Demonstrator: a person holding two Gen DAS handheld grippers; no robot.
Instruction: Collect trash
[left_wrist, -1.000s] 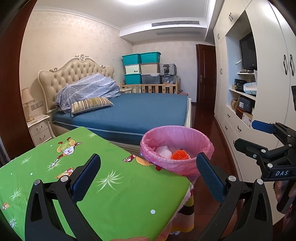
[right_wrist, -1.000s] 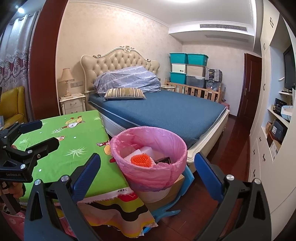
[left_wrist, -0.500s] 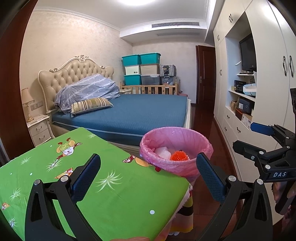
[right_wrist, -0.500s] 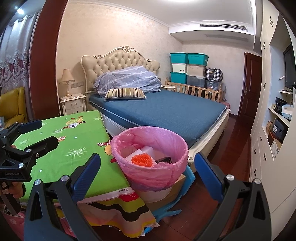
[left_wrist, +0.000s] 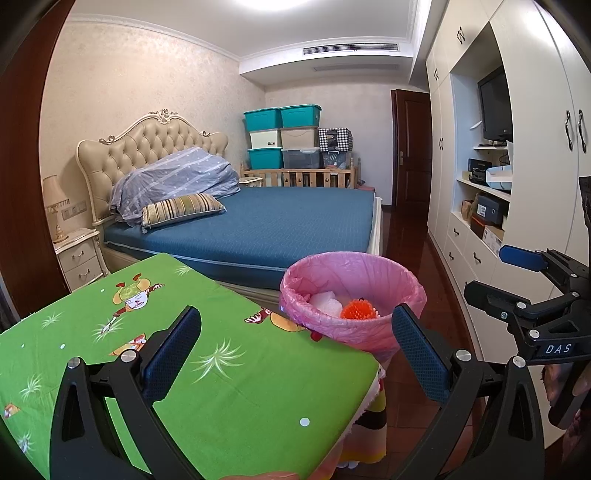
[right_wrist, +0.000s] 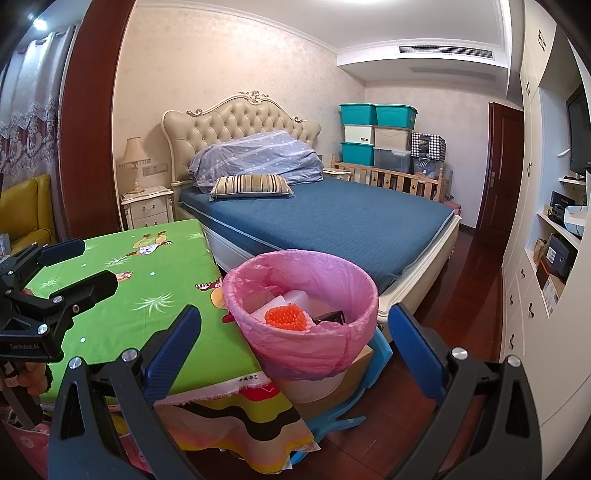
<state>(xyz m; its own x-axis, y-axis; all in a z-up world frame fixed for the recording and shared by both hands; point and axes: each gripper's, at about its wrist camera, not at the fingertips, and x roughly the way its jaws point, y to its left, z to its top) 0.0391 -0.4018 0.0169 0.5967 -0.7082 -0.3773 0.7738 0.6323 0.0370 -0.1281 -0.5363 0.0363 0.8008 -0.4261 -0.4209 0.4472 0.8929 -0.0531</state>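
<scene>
The left gripper (left_wrist: 295, 354) has its two blue fingers spread wide with nothing between them. It hangs over the green table cloth (left_wrist: 229, 384), near the table's right edge. The right gripper (right_wrist: 293, 350) is spread wide too and holds nothing. It is above the floor, and the pink trash bin (right_wrist: 306, 347) sits in view between its fingers.

The bin stands just beside the table's edge, and its top comes up about as high as the table top. It rests on a brown box (right_wrist: 354, 373) with something blue (right_wrist: 376, 354) beside it. A pink bag lines the bin and folds over the rim.

Inside the bin I can count three things: one orange spiky ball (right_wrist: 286, 316), one white lump (right_wrist: 295, 297) and one dark flat thing (right_wrist: 330, 316). The ball lies on top.

The green cloth has only cartoon pictures on it. Its front hem hangs down in colored stripes.

Past the bin there is open dark red floor (right_wrist: 469, 295) running between the blue bed (right_wrist: 332, 218) and the white cupboards (right_wrist: 524, 266). Six storage boxes (right_wrist: 376, 134) are stacked by the far wall.
</scene>
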